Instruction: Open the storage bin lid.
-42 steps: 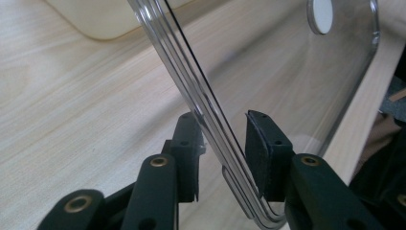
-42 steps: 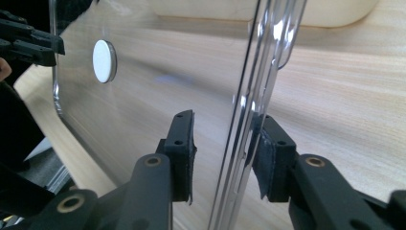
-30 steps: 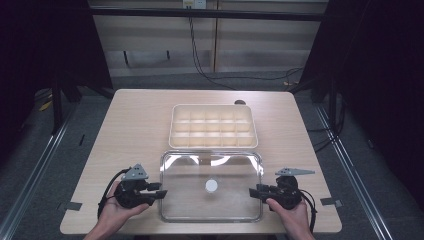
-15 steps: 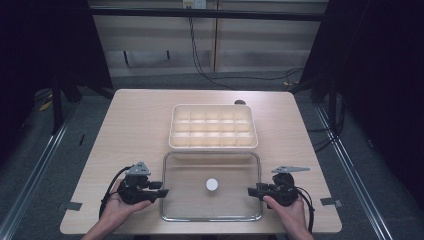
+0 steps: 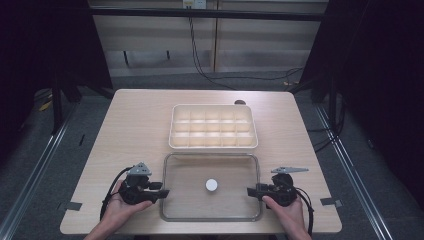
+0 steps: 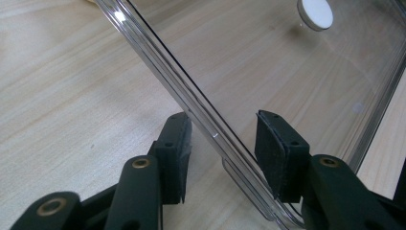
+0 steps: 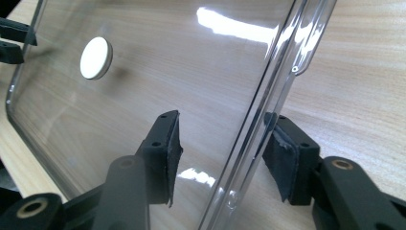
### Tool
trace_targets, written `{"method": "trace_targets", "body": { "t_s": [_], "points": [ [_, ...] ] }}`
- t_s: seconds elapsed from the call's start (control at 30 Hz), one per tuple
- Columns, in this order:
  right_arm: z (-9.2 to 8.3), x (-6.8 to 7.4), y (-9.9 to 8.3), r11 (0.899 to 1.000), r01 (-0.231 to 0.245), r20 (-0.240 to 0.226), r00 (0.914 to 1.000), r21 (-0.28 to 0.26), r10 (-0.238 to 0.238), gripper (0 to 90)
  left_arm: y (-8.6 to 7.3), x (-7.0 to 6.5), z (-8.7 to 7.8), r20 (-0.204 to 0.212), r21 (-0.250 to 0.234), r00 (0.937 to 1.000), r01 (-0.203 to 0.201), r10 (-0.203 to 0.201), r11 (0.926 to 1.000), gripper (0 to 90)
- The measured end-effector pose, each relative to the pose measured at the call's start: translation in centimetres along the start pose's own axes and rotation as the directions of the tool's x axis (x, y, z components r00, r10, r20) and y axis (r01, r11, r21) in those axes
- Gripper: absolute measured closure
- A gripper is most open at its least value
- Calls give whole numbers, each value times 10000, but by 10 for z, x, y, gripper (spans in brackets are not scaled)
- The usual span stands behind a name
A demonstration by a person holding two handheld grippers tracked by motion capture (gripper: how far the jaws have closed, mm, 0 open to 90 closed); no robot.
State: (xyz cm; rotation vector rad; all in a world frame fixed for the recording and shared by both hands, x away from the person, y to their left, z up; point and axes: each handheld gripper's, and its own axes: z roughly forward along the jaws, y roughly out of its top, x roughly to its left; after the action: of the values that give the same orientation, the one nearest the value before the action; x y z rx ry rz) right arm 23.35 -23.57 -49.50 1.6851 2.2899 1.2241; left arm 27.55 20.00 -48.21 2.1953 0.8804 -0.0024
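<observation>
A clear plastic lid (image 5: 187,175) with a white round knob (image 5: 211,185) lies flat on the wooden table (image 5: 130,125), in front of a cream compartment box (image 5: 214,146). My left gripper (image 5: 164,192) straddles the lid's left rim, and my right gripper (image 5: 251,191) straddles its right rim. In the left gripper view, the rim (image 6: 201,120) runs between the jaws of the left gripper (image 6: 224,129), with one pad well clear of it. The right gripper (image 7: 222,129) stands the same way around the lid (image 7: 182,62). Both pairs of jaws have just been opening, and neither is clamped on the rim.
The compartment box stands just behind the lid at mid table, its cells looking empty. Bare tabletop lies to the left and right of both. The table's front edge runs close under the person's hands (image 5: 120,210). Cables hang behind the table's far side.
The lid, held a little raised with glare along its far edge a second ago, now rests flat on the table. Both grippers' jaws have widened around its rims.
</observation>
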Motion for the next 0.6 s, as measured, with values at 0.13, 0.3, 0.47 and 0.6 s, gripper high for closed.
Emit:
{"method": "trace_targets", "body": {
  "t_s": [0.13, 0.3, 0.47, 0.6],
  "points": [
    [1, 0, 0, 10000, 18, 217, 9998, 33, -18, 488, 0, 3, 2, 135, 77, 9999, 22, -23, 10000, 550],
    [2, -1, 1, 10000, 57, 267, 9996, -40, -55, 485, 0, 5, 3, 310, 147, 9995, 88, -93, 9999, 546],
    [3, 1, 2, 9991, 409, 604, 9974, -73, -404, 457, 0, 5, 5, 303, 183, 9995, 103, -108, 9998, 535],
    [4, 1, 3, 9984, 565, 737, 9957, -76, -558, 449, 0, 5, 6, 278, 205, 9995, 128, -133, 9997, 523]
  ]
}}
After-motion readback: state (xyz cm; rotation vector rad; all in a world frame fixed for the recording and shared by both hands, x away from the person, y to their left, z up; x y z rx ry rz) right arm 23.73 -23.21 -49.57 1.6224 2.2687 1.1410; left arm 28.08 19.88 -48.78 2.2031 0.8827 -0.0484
